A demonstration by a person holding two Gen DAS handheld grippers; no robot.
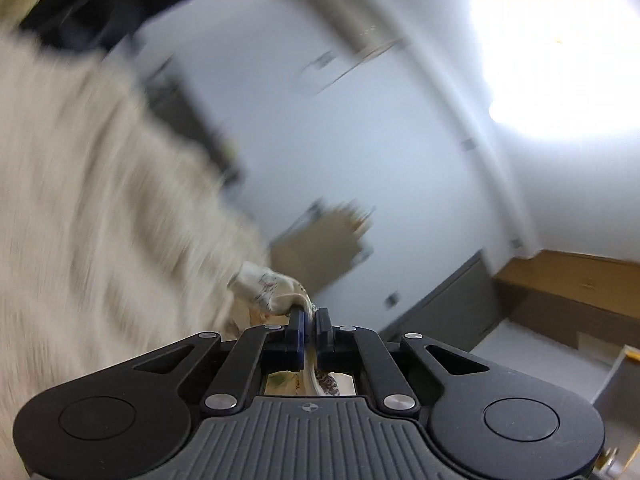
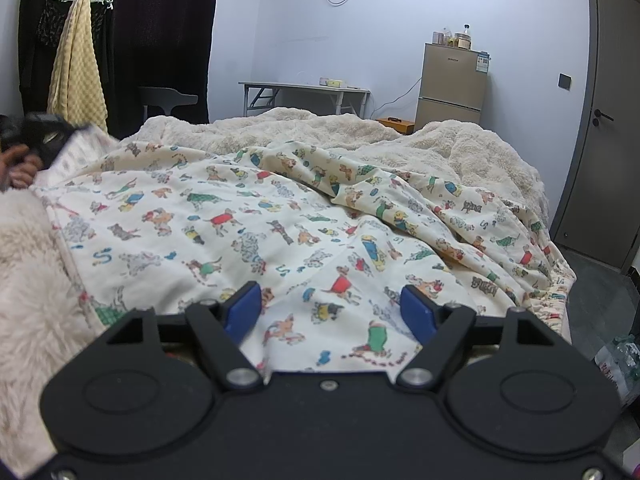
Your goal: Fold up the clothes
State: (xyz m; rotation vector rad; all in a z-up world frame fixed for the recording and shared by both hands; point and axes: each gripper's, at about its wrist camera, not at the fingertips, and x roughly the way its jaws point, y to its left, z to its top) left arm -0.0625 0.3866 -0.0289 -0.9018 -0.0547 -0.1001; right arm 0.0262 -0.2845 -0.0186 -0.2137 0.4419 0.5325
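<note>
Dog-print cloth (image 2: 280, 220), cream with coloured cartoon dogs, lies rumpled across a bed covered by a fluffy cream blanket (image 2: 460, 140). Left gripper (image 1: 310, 320): jaws pressed together, pinching a bunched corner of the cloth; this view is motion-blurred and tilted toward the wall. Right gripper (image 2: 332, 308): jaws spread, blue pads (image 2: 244, 308) just above the cloth's near edge, holding nothing. Background: folding table (image 2: 304, 90), small fridge (image 2: 452, 80), grey door (image 2: 604, 120), yellow towel (image 2: 78, 68) hanging at left.

Soft matt cream dog-print cotton cloth (image 2: 256, 220) over shaggy cream fleece blanket (image 2: 472, 144); matt black plastic right gripper (image 2: 332, 312).
</note>
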